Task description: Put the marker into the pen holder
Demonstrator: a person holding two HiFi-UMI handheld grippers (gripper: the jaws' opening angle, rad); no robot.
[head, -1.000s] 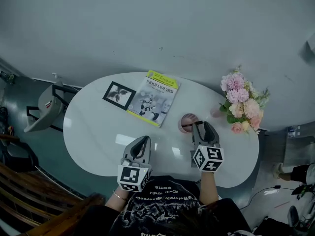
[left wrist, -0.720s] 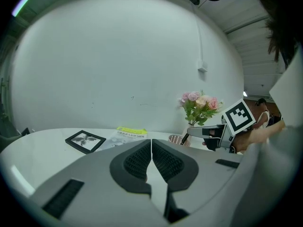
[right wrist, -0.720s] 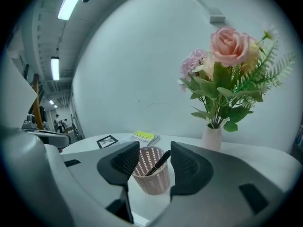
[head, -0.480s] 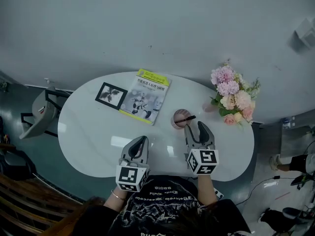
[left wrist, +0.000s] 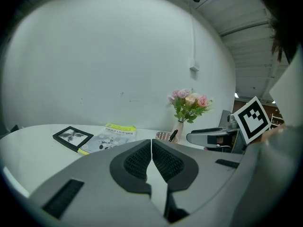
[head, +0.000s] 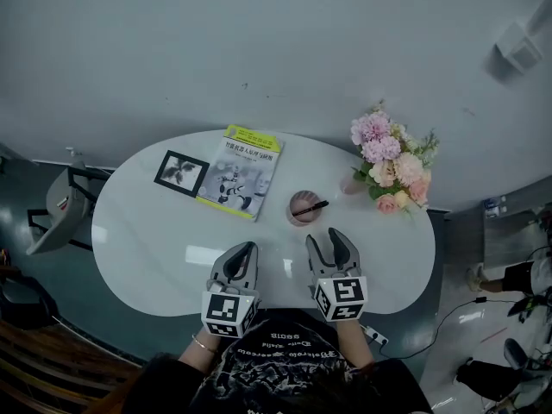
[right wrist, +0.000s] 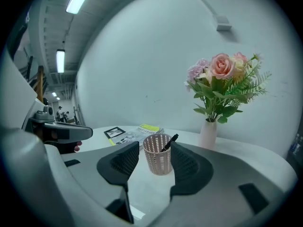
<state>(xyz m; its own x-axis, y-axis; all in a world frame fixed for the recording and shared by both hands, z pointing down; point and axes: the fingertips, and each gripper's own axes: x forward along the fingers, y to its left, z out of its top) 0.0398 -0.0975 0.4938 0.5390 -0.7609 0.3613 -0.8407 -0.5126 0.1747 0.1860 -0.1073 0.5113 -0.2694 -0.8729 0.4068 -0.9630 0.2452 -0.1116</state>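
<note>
Your black marker (head: 315, 205) leans in the round, pink lattice pen holder (head: 296, 200), its end poking over the rim. The holder stands toward the far edge of the white oval tabletop (head: 155, 231), near the flowers (head: 388, 162). Your right gripper (head: 323, 239) stops just short of it: its jaws have just been opening and nothing sits between the ribbed pads. Your left gripper (head: 248, 248) is clenched on nothing, by the near edge.
</note>
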